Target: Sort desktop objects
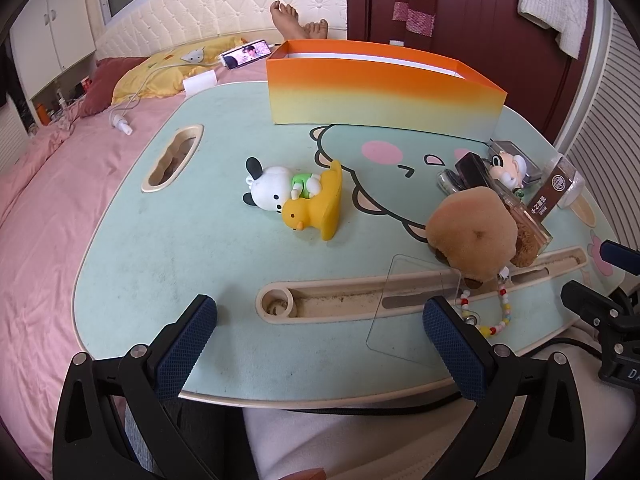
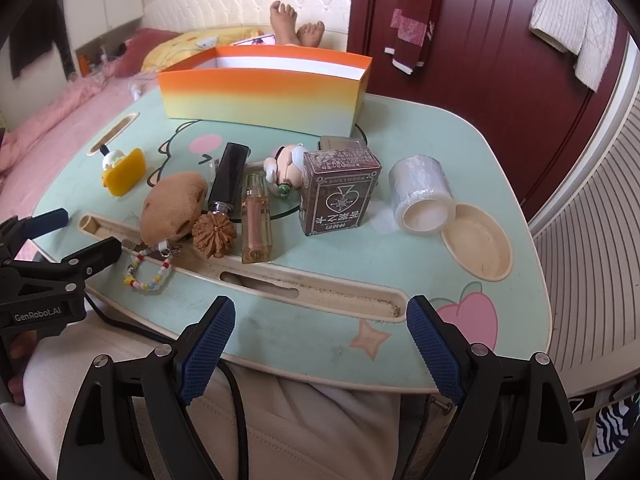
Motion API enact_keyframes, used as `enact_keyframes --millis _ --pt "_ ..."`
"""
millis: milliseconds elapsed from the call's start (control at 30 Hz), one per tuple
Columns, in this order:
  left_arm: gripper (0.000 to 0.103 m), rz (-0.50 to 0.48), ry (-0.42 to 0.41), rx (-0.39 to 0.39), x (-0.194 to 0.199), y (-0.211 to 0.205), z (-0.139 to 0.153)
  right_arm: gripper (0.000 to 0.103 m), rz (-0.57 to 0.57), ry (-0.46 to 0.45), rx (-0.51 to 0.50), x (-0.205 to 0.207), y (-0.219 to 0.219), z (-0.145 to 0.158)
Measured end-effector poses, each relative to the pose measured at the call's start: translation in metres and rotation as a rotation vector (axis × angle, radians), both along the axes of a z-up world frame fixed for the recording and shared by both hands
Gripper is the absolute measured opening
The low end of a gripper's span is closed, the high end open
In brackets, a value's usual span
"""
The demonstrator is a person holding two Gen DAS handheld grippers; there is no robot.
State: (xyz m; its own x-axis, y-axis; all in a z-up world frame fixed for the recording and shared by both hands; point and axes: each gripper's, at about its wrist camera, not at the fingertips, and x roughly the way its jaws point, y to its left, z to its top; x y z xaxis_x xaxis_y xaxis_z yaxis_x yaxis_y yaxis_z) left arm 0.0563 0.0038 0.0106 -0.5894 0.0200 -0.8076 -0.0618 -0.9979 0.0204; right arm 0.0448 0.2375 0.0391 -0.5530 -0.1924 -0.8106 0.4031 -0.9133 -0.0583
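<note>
Objects unsorted on table (image 2: 256,312); both tongs wide open, holding nothing.
Orange box (image 2: 260,92) stands empty-looking at the far edge. Left tongs (image 1: 320,328) face the duck toy (image 1: 316,208); right tongs (image 2: 320,332) face the card pack (image 2: 340,196) and tape roll (image 2: 420,192). Advice: take outlying pieces first, squarely across narrow sides, then lift clear of the crowded middle.

"GenRobot.AI" is printed in white on the left gripper (image 2: 60,240); the card box (image 2: 340,192) bears a spade emblem and Chinese characters.
</note>
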Motion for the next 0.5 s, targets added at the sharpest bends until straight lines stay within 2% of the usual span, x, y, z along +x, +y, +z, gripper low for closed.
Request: enact_keyframes --millis 267,400,500 --pt "0.103 -0.009 0.002 0.001 0.000 0.000 0.000 0.088 0.005 -0.001 -0.001 0.000 0.000 0.000" --pt "0.103 -0.061 0.004 0.005 0.001 0.000 0.000 0.088 0.003 -0.006 -0.005 0.000 0.000 -0.001" --pt "0.103 -0.092 -0.021 0.060 -0.003 -0.012 0.006 0.088 0.001 -0.011 -0.010 -0.001 0.001 -0.001"
